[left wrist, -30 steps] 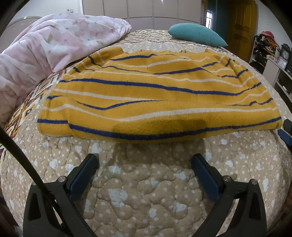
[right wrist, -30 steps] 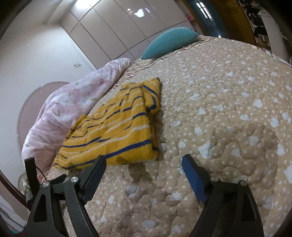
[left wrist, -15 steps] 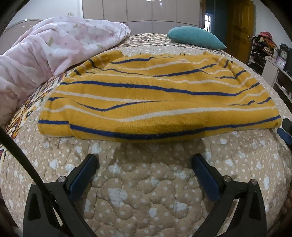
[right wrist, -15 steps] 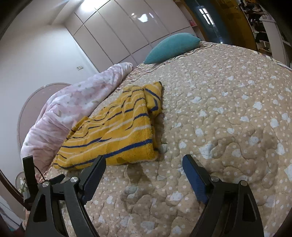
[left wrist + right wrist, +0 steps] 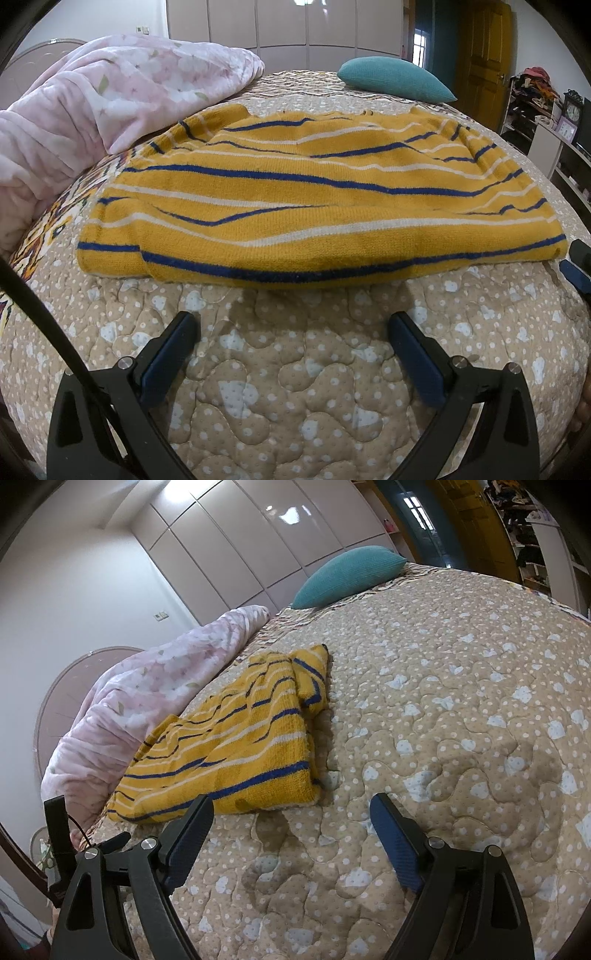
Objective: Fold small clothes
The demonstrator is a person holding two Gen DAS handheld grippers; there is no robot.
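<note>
A yellow knit sweater [image 5: 317,206] with blue and white stripes lies folded flat on the beige dotted quilt [image 5: 295,387]. My left gripper [image 5: 293,326] is open and empty, just in front of the sweater's near edge. In the right wrist view the sweater [image 5: 236,746] lies to the left. My right gripper [image 5: 291,806] is open and empty, just off the sweater's near right corner. The tip of the right gripper [image 5: 578,266] shows at the right edge of the left wrist view.
A pink floral duvet [image 5: 92,110] is heaped at the left of the bed, touching the sweater's far left side. A teal pillow [image 5: 395,79] lies at the far end. Shelves and a yellow door [image 5: 484,55] stand at the right.
Both grippers have lowered and tilted a little, so the sweater sits lower in both views. The sweater has not moved. Both grippers stay open.
</note>
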